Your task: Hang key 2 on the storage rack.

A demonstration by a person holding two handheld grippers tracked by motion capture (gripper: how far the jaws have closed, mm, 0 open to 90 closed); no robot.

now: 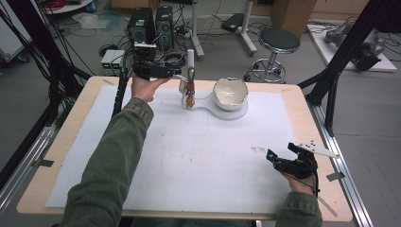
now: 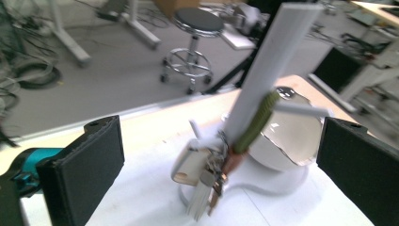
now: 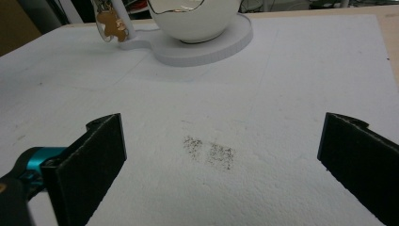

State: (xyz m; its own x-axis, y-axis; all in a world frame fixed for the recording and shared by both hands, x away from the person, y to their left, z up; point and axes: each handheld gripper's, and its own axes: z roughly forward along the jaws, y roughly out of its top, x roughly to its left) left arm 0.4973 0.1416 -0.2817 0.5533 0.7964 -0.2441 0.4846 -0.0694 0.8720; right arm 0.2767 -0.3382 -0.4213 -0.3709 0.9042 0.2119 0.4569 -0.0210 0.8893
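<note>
A bunch of keys (image 1: 189,93) with a brown figure charm hangs by a green strap (image 2: 256,123) from a white post (image 1: 190,59) at the table's far middle. Beside it, a white eggshell-shaped bowl (image 1: 230,93) rests on a white base (image 1: 236,115). My left gripper (image 1: 176,73) is held up just left of the post. It is open, and the keys (image 2: 207,175) lie ahead between the wide jaws, untouched. My right gripper (image 1: 278,155) rests low at the front right, open over the bare white sheet. Far ahead of it are the bowl (image 3: 193,19) and the charm (image 3: 113,24).
A white foam sheet (image 1: 189,156) covers most of the wooden table (image 1: 312,113), with a dark smudge (image 3: 209,151) in front of the right gripper. Beyond the far edge stand a stool (image 1: 279,45), computer towers (image 1: 142,26) and cables. Black frame posts (image 1: 338,56) flank the table.
</note>
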